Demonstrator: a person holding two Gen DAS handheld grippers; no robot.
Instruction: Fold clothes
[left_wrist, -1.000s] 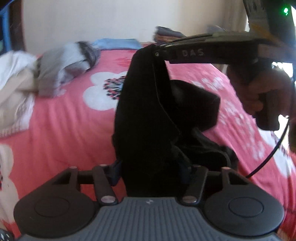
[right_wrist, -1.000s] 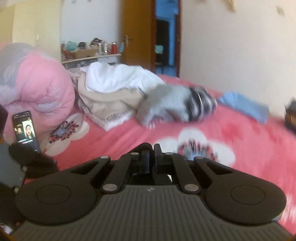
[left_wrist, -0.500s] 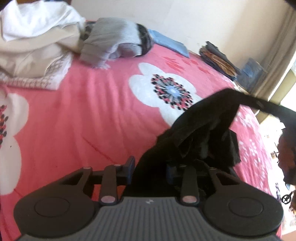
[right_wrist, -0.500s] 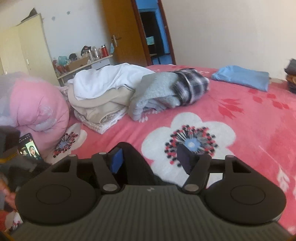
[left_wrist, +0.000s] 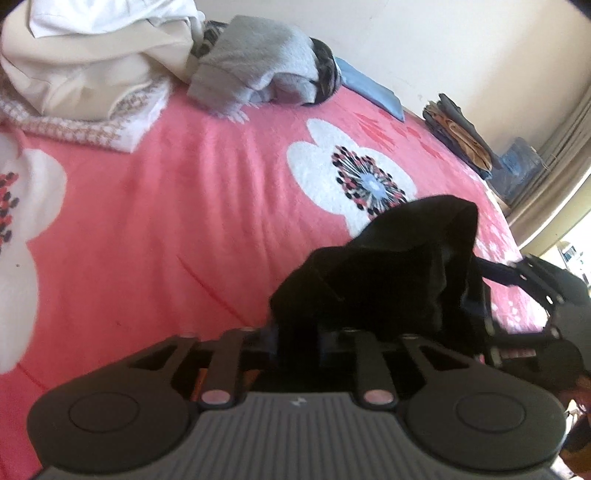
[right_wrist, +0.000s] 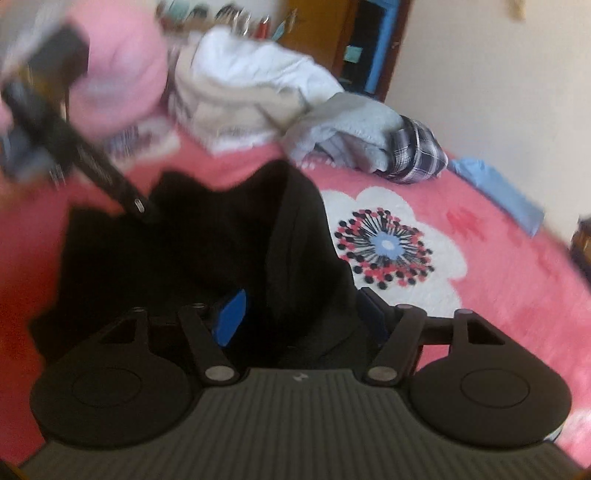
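Observation:
A black garment (left_wrist: 399, 266) lies bunched on the pink flowered bedspread (left_wrist: 166, 221). My left gripper (left_wrist: 297, 332) has a narrow gap packed with its fabric; the jaws are opening and the cloth still rises from between them. In the right wrist view the garment (right_wrist: 184, 258) spreads over the bed, and a thick fold stands between the fingers of my right gripper (right_wrist: 301, 310). Those jaws are closing, and the blue pad (right_wrist: 232, 317) still shows bare beside the fold. The right gripper (left_wrist: 524, 273) reaches in from the right, the blurred left gripper (right_wrist: 142, 206) from the upper left.
A heap of white and beige clothes (left_wrist: 85, 62) and a grey garment (left_wrist: 258, 70) lie at the far side of the bed. A blue folded cloth (left_wrist: 369, 88) and a stack of folded clothes (left_wrist: 458, 136) sit near the wall. Pink bedding (right_wrist: 122, 66) is bundled at left.
The garment hung high from the shut right gripper; now it sags on the bed. The right gripper let go, opened, and dropped over a fold. The left gripper rolled and moved lower.

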